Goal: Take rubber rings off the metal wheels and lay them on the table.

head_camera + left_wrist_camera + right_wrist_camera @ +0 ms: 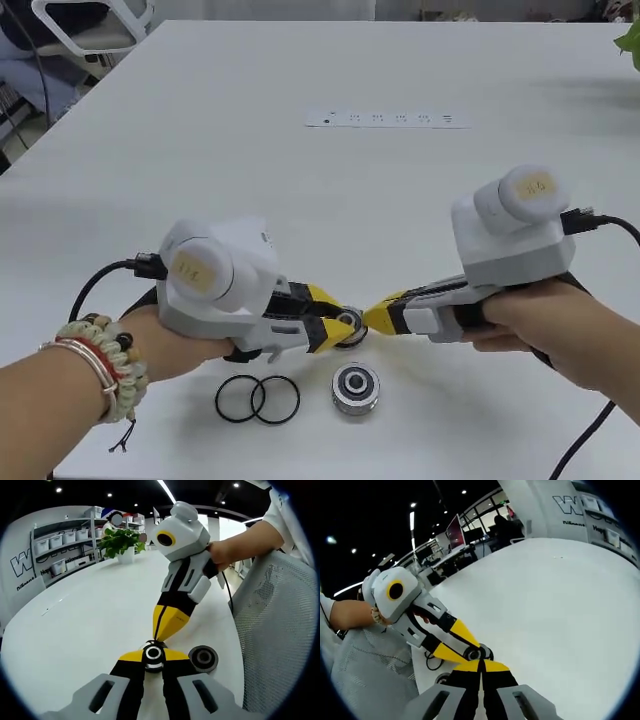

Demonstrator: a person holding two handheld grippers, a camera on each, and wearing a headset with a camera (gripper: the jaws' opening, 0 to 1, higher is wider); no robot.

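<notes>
left gripper (pixel 338 330) has its jaws pinched on a metal wheel (pixel 153 656); right gripper (pixel 481 666) has its jaws pressed together, tips on that wheel's rim; two rubber rings (pixel 257 399) lie touching on the white table (pixel 400 200) at the wheel's 7 o'clock, second wheel (pixel 355 388) at 6; grippers level, nose to nose

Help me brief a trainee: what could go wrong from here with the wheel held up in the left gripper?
The wheel is pinched in the air just by the tips of the left gripper; a tug from the shut right gripper at its rim could twist it loose. If it drops, it may hit the second wheel or the two rubber rings lying below, near the edge of the table.
</notes>
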